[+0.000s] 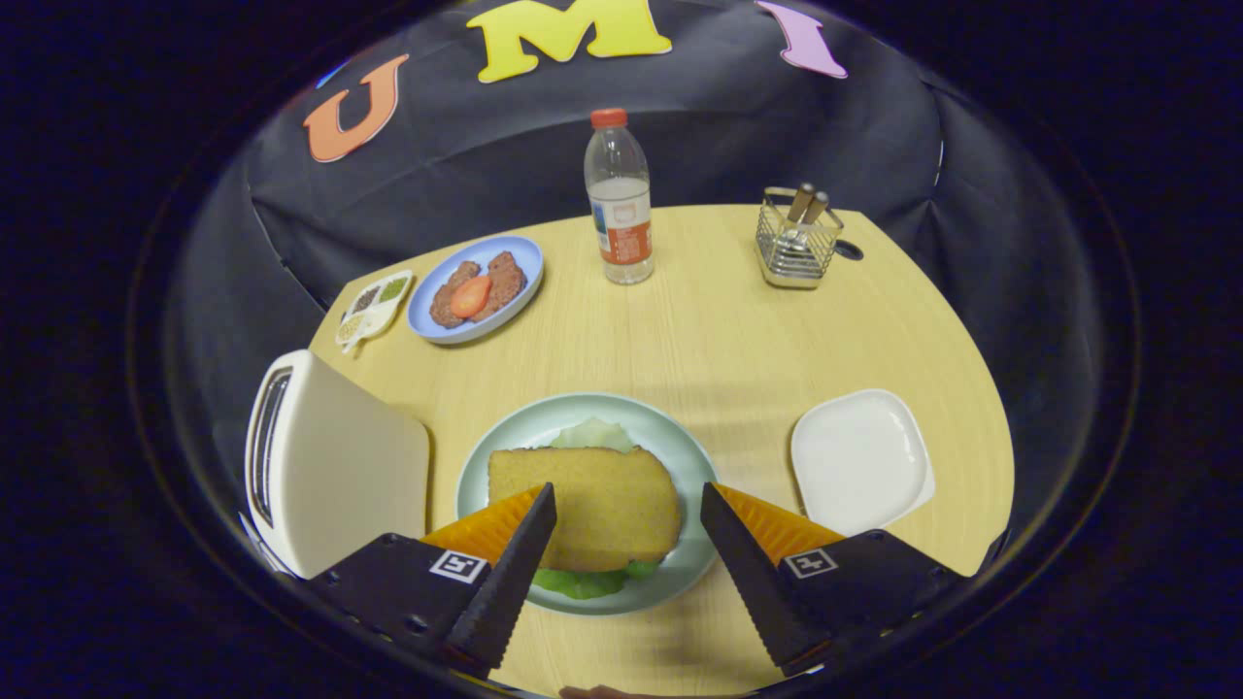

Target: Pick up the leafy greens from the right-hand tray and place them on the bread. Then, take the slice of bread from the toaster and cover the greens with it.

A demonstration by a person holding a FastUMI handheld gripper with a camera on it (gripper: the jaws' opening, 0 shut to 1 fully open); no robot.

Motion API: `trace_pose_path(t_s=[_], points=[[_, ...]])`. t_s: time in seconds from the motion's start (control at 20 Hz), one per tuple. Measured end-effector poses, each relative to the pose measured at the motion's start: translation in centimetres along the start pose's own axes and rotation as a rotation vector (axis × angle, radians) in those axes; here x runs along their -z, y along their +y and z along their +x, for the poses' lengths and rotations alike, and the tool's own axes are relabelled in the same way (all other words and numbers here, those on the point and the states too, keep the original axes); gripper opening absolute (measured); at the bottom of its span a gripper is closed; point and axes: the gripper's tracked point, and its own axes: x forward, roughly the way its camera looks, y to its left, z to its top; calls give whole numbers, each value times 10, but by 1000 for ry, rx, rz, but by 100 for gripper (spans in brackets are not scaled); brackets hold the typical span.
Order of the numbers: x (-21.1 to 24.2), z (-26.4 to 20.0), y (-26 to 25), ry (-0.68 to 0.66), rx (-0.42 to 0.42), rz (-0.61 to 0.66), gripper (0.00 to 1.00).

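On the pale green plate just ahead of my fingers lies a golden slice of bread. Leafy greens peek out from under its far edge and again at its near edge, so the slice covers them. My gripper hovers over the plate's near side, open, one finger on each side of the bread and neither touching it. The white toaster stands left of the plate; its slot shows no bread. The white square tray to the right of the plate is bare.
A blue plate with meat patties and a tomato slice sits at the far left, beside a small seasoning dish. A water bottle stands at the back centre, a wire utensil holder at the back right.
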Motion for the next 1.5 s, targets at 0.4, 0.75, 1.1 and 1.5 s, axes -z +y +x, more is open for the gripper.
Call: trace_pose_path(t_s=[0.4,0.75,1.1,1.5], points=[[-52,-115,4,-307,32,-90,96],[-75,-257,4,-697,41,-84,96],[-45,-350,-13,-811,56,-64,96],[-23,-381,-32,-832,16,-41,96]])
